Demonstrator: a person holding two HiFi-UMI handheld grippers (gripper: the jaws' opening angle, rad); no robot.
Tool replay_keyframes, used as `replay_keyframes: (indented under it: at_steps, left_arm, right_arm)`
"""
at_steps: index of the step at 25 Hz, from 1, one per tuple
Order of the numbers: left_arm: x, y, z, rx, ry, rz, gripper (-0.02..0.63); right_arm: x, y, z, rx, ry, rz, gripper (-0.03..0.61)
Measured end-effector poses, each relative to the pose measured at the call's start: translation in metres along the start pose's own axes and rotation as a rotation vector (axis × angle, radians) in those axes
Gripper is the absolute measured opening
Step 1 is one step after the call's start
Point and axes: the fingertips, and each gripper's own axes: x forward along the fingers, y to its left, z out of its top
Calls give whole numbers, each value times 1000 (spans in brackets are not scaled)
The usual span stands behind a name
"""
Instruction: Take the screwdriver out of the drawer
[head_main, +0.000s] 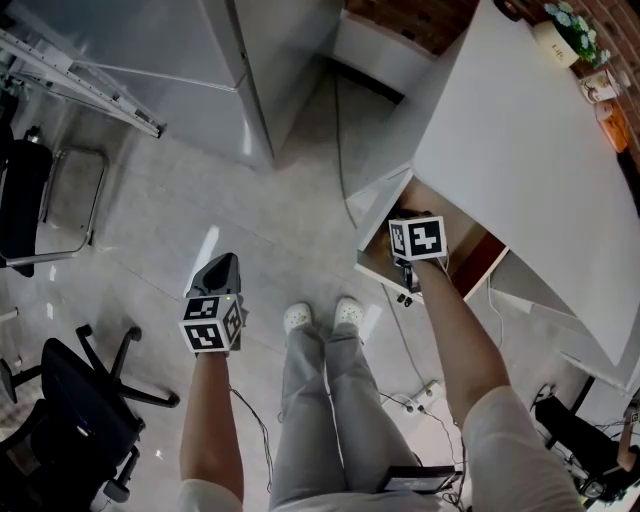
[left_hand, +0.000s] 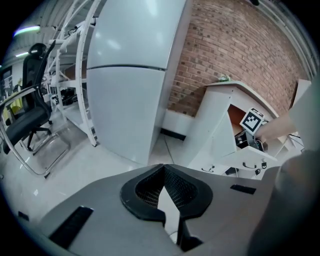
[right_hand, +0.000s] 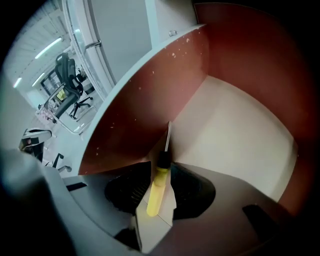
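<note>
Right gripper (right_hand: 161, 172) is clamping the screwdriver (right_hand: 155, 195) in the drawer (right_hand: 150, 100), left gripper (left_hand: 163, 172) idling closed, so I'd be lifting straight up.

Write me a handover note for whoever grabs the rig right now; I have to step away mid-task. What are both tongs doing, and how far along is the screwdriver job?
Left tongs: shut, empty, hanging low over the floor.
Right tongs: inside the open drawer, shut on the yellow handle of the screwdriver; its shaft points toward the drawer's corner.
Done: drawer open, screwdriver gripped.
Left: lift the screwdriver clear of the drawer walls and bring it out; it is not yet out.
</note>
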Motion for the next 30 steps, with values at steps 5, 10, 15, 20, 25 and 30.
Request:
replay_keyframes:
  at_steps: [5,10,15,20,25,30]
  left_arm:
    - [14,12,7,-28,9,16,12]
    - [17,12,11,-34,9,15,12]
    - [12,8,7,-38,17,12,12]
    - [0,5,6,-86,24,20,12]
    - [-21,-7,22,-113,5,24,12]
    - [-47,-20,37,-107,-6,17,12]
  right_arm:
    - [7,-8,0,-10,8,-35,80]
    - [6,-10,0,10,-6,-25,80]
    - [-4,-7,3,-14,-29,-2,78]
    - [-29,-3,4,-75,-37,-5,78]
    - [-60,5,1,-85,-42,12,78]
    - [-99,16,-2,-73,-56,40,78]
